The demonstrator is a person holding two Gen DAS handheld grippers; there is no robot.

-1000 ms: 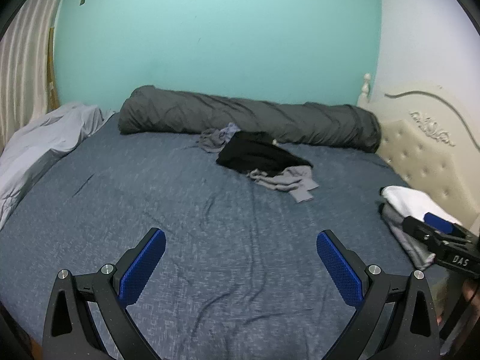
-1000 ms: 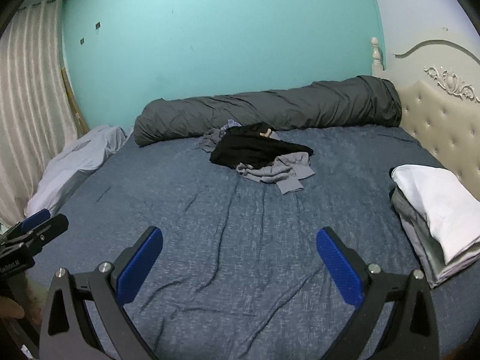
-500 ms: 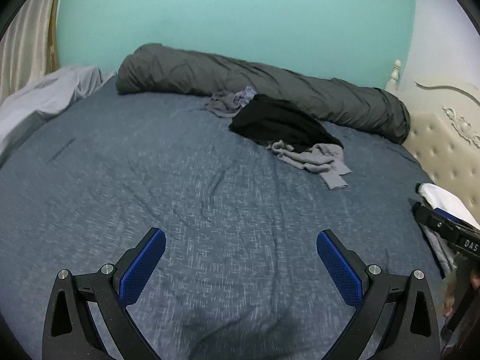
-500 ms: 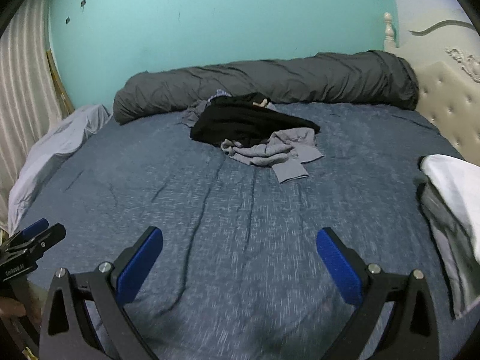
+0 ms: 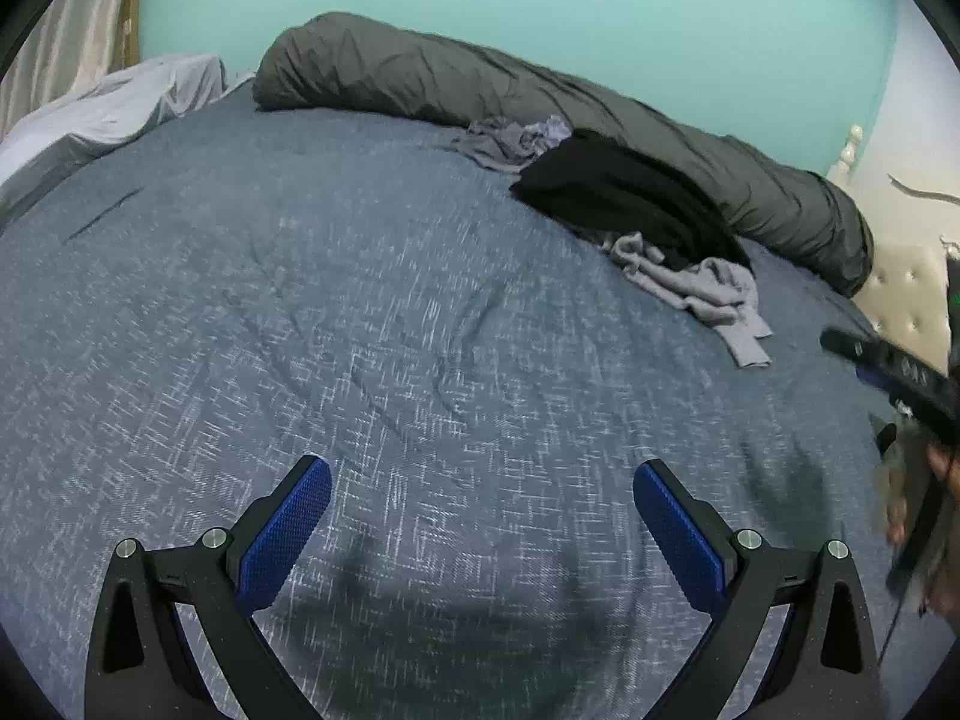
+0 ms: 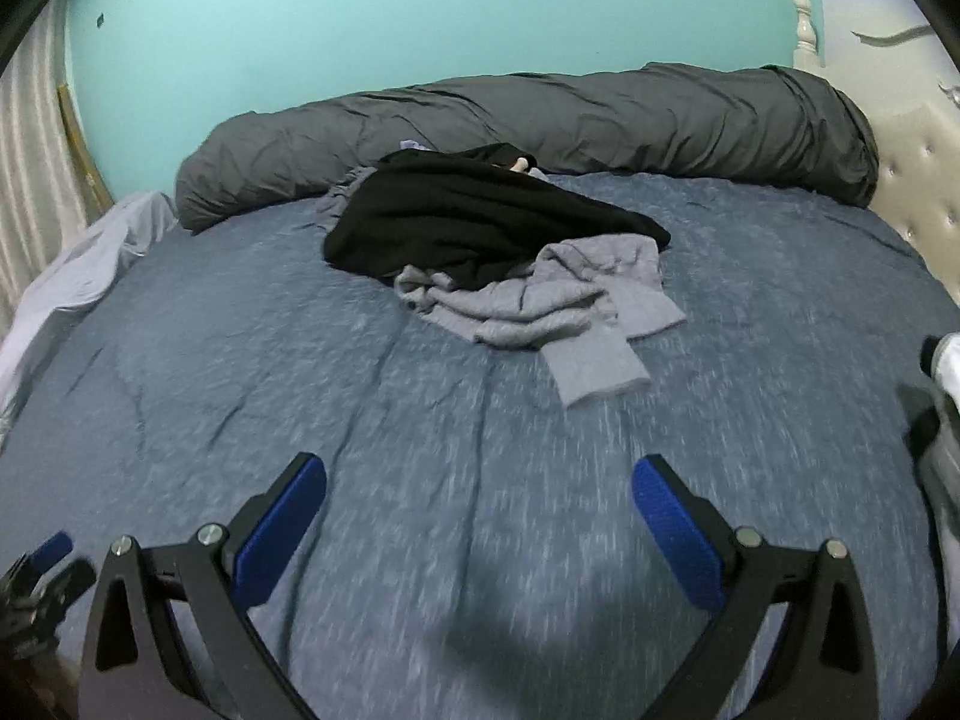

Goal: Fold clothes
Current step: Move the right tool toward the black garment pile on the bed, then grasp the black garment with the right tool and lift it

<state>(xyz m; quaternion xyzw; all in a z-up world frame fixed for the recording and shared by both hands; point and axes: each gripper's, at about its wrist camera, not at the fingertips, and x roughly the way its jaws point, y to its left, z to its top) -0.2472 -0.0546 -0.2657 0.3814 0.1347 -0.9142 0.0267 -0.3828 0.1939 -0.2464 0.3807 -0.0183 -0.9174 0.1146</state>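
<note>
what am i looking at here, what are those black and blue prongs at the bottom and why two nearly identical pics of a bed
There is no robot. A person holds a two-finger gripper in each hand, and each gripper has a wide-angle camera looking forward along its fingers. One picture comes from the left gripper, the other from the right gripper; the prongs are their blue-padded fingers. Both are open and hold nothing.

Both look across a bed with a blue cover. On it lies an unfolded pile: a grey garment in front and a black garment behind it. A rolled dark grey duvet lies along the far side. At the right edge, white fabric is only partly visible.
</note>
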